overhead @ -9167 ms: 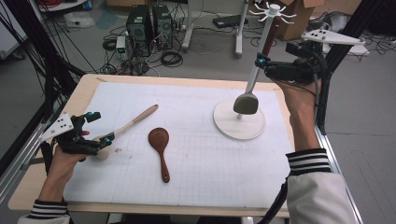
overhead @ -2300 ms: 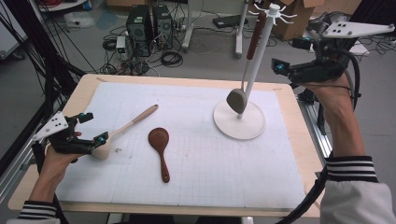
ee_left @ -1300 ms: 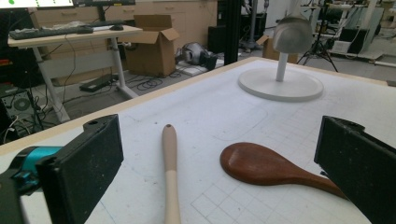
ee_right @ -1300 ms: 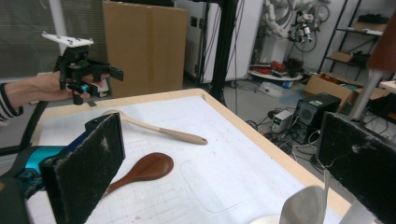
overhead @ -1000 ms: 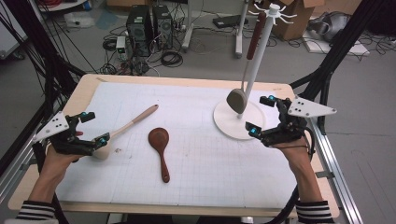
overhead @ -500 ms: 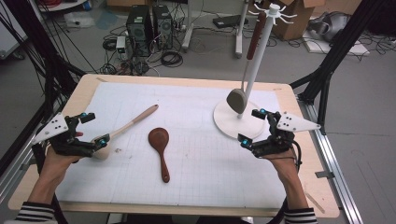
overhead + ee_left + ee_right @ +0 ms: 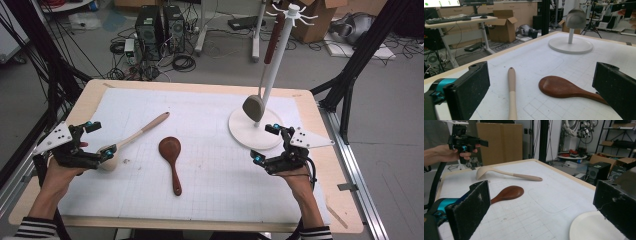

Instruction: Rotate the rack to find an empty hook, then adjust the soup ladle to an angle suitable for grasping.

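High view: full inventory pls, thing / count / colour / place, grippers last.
Mat: 1, white gridded, covers tabletop.
Light wooden ladle: 1, pale wood, lying on mat's left, bowl by left gripper.
Dark wooden spoon: 1, dark brown, flat mid-mat.
Rack: 1, white pole on round base, mat's right rear.
Hanging utensil: 1, brown handle, grey head, on rack hook.
Left gripper: 1, black, open, left edge.
Right gripper: 1, black, open, beside rack base.

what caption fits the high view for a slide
Open tongs in both hands flank a dark wooden spoon and pale ladle beside a utensil stand.
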Demonstrator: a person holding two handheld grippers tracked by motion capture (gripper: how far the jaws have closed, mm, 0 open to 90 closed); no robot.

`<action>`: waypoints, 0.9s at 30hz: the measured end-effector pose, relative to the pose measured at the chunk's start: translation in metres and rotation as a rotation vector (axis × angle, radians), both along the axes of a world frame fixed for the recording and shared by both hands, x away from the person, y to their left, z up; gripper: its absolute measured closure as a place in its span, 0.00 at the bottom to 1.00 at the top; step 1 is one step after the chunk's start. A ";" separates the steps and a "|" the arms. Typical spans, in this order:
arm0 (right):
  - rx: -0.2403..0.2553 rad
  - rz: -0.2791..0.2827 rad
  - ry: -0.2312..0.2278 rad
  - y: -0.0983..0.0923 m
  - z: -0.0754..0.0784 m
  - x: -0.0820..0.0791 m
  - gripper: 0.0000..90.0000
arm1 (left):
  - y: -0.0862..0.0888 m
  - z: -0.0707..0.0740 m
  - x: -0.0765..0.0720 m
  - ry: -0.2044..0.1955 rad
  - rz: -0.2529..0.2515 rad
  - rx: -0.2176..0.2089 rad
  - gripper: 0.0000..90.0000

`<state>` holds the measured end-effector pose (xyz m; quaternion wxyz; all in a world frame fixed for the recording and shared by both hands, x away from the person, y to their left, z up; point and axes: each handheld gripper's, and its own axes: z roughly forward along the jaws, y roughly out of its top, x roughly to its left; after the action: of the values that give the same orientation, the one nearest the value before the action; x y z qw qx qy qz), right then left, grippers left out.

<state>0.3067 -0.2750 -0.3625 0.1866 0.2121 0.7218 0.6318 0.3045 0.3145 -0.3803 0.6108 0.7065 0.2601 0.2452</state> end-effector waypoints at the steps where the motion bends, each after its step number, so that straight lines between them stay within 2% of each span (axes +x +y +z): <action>1: 0.002 0.003 0.005 0.000 0.000 0.000 0.00 | 0.000 0.000 0.000 -0.001 -0.001 0.002 0.02; 10: 0.003 -0.002 0.003 -0.001 0.000 0.000 0.00 | -0.002 0.003 0.001 0.004 -0.010 0.010 0.02; 16: 0.006 0.001 0.014 -0.002 -0.001 0.001 0.00 | -0.003 0.006 0.001 0.011 -0.004 0.036 0.02; 21: 0.012 0.006 0.022 -0.003 -0.001 0.001 0.00 | -0.006 0.010 0.003 0.037 -0.013 0.064 0.02; 27: 0.013 0.001 0.025 -0.003 -0.001 0.001 0.00 | -0.015 0.023 0.009 0.054 -0.009 0.104 0.02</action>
<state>0.3076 -0.2779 -0.3632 0.1760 0.2208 0.7199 0.6340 0.3134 0.2997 -0.3576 0.5673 0.7448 0.2602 0.2361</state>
